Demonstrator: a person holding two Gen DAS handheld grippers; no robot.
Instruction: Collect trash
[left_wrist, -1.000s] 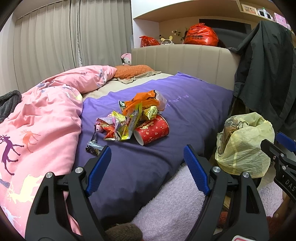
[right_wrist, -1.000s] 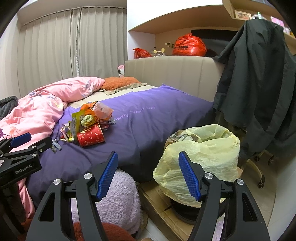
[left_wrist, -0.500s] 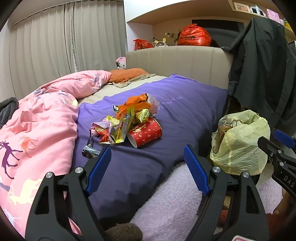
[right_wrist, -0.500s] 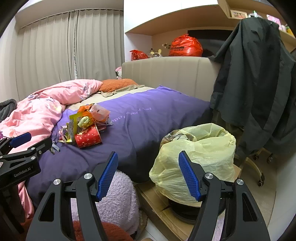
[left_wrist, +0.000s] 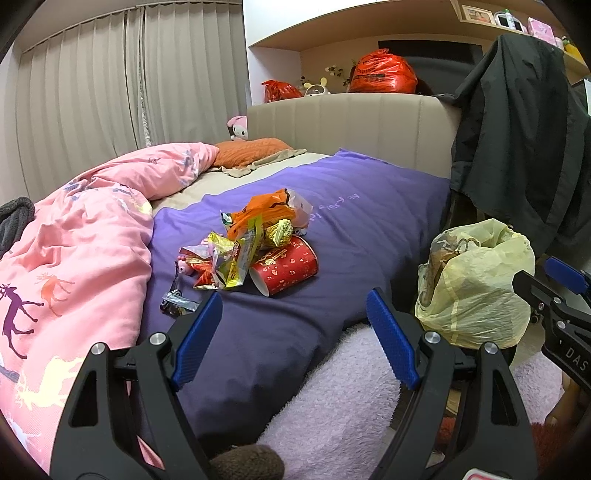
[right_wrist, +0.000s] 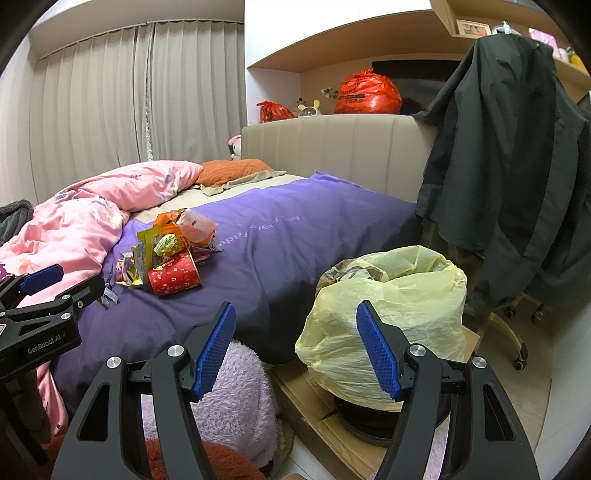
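left gripper (left_wrist: 293, 332): fingers (left_wrist: 197, 338) spread, empty | wrapper pile (left_wrist: 240, 243) on purple blanket (left_wrist: 369, 221), touching tipped red cup (left_wrist: 286, 266) | yellow trash bag (left_wrist: 476, 284) beside bed, right | right gripper (left_wrist: 554, 295) at right edge

Red gold-patterned cup (left_wrist: 286, 266), purple blanket (left_wrist: 369, 221)

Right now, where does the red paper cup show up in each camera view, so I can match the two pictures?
Left wrist view: the red cup lies on its side just left of centre, on the purple blanket, at the near edge of the wrapper pile.
Right wrist view: the red cup is left of centre, farther off.
Shared landmark: the yellow trash bag beside the bed.
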